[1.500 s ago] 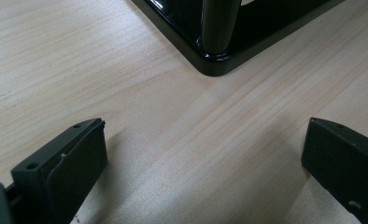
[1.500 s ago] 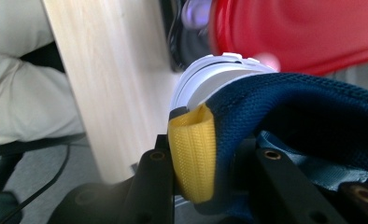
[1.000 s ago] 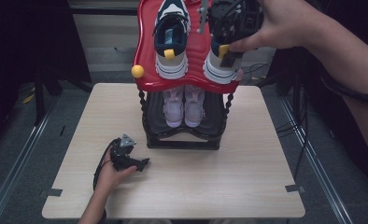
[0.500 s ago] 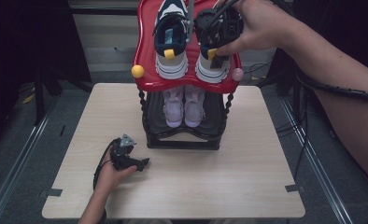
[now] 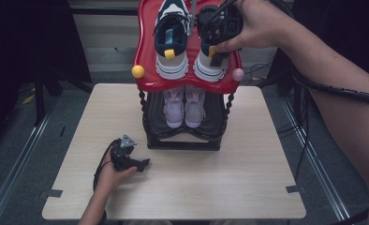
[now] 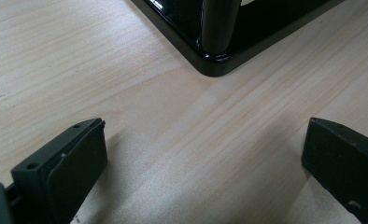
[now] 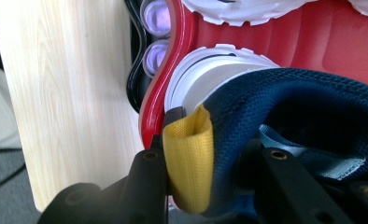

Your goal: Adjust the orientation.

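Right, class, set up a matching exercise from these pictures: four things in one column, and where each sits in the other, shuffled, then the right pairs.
Things:
1. navy sneakers
2. lilac shoes
3. left gripper
4. yellow ball

Places:
A. lower black shelf
B. low over the table
C. left corner of the red shelf
D. on the red shelf

Pairs: 1-D, 2-A, 3-B, 4-C

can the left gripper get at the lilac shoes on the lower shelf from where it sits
Probably yes. The left gripper rests open on the table by the rack's front corner, and the lilac shoes face the open front, with nothing between.
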Available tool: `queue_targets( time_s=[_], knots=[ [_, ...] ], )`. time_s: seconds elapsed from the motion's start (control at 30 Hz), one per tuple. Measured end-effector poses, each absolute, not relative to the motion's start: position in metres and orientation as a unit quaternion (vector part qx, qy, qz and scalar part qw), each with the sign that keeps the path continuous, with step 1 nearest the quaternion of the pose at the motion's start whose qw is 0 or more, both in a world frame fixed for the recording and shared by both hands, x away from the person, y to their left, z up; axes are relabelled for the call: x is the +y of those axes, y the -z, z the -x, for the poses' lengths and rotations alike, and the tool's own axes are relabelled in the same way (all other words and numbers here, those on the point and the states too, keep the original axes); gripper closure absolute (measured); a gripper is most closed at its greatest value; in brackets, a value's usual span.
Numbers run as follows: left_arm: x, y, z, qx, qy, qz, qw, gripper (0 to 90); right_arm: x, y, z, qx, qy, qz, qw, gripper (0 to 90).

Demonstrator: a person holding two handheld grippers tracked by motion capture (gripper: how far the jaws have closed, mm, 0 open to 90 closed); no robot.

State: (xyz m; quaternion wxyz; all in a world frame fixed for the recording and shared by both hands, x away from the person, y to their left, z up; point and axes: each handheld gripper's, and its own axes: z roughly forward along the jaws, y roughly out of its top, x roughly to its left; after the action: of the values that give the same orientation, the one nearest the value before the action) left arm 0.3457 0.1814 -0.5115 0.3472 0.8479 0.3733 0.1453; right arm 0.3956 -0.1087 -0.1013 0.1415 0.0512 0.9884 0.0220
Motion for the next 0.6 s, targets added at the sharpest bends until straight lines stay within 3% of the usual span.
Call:
queue_targets(
  time_s=[0.17,0.27,0.6],
  knots=[
    [0.181,0.512,-0.346,0.374,-0.146,-0.847,0.348,0.0,-0.107,0.100,-0.398,0.985,-0.032,-0.087,0.145,58.6],
    [0.181,0.512,-0.346,0.374,-0.146,-0.847,0.348,0.0,-0.103,0.101,-0.398,0.984,-0.040,-0.104,0.141,56.1],
    [0.181,0.512,-0.346,0.374,-0.146,-0.847,0.348,0.0,-0.098,0.104,-0.404,0.984,-0.030,-0.121,0.127,68.8]
  ],
)
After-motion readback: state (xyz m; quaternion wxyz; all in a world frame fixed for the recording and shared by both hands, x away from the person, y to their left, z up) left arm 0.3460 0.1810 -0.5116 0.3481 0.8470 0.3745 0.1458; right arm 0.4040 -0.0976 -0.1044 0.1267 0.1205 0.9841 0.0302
